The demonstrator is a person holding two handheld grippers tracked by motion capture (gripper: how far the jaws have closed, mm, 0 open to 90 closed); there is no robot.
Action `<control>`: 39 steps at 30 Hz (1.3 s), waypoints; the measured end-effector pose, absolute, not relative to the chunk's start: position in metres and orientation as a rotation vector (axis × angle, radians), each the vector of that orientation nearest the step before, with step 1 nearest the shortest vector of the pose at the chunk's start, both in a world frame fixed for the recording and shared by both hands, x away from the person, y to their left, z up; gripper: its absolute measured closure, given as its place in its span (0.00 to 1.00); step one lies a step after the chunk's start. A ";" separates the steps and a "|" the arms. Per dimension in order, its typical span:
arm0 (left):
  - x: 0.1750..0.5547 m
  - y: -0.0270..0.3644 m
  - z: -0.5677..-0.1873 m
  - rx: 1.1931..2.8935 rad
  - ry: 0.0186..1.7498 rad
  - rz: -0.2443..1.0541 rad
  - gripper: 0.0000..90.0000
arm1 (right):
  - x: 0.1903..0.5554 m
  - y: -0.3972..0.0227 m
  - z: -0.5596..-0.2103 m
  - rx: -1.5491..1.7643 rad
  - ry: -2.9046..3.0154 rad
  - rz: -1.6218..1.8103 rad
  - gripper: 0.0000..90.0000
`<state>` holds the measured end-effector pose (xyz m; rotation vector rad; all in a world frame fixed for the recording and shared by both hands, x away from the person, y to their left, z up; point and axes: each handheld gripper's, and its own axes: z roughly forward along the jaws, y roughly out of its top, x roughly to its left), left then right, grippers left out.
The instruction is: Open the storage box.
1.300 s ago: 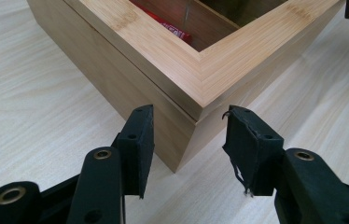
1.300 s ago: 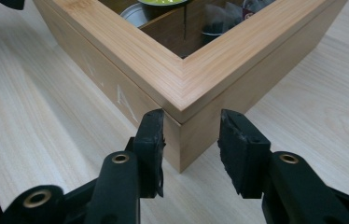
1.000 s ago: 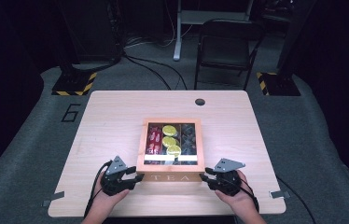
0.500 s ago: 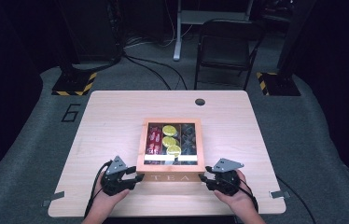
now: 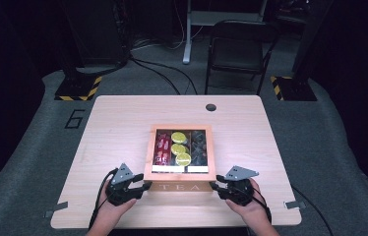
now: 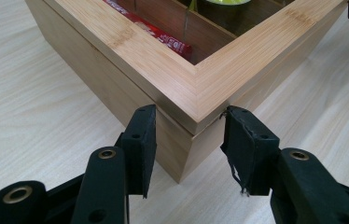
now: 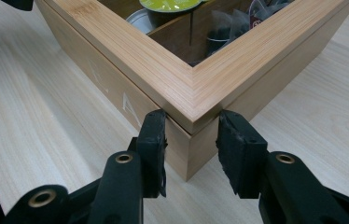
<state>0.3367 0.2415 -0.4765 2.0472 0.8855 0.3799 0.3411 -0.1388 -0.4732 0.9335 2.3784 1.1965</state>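
Little has shifted since the earlier frames: the tea box (image 5: 179,153) sits where it sat on the tabletop (image 5: 118,123), and both hands remain at its near corners. The one change is at the right gripper (image 5: 220,187), whose jaws have just been closing, with the box's near right corner between them.

In the right gripper view, the fingers (image 7: 154,135) pinch that corner (image 7: 189,119) from both sides, one pad on the lettered front face (white letters show there) and the other on the side wall, just under the lid's seam. In the left gripper view, the left gripper (image 6: 189,135) straddles the near left corner the same way; its left pad lies against the wood, while the right pad (image 6: 240,140) sits right at the side wall, and whether it presses there cannot be told for certain.

Relative to the tea box, the left gripper (image 5: 142,186) is at its front left corner and the right gripper at its front right corner, each held in a hand (image 5: 115,209) coming from the near edge of the tabletop. Inside the box, red packets (image 5: 162,146) fill the left compartment, yellow-green lidded cups (image 5: 179,147) the middle one, and dark sachets (image 5: 199,147) the right one. A round hole (image 5: 210,107) lies in the tabletop beyond the box.
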 end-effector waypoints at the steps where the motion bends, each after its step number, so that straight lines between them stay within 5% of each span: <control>1: 0.337 0.241 -0.476 2.042 0.885 0.384 0.60 | 0.341 -0.139 -0.473 0.942 2.377 1.196 0.69; 39: 0.349 0.242 -0.438 1.920 0.888 0.410 0.59 | 0.354 -0.138 -0.434 0.922 2.294 1.262 0.69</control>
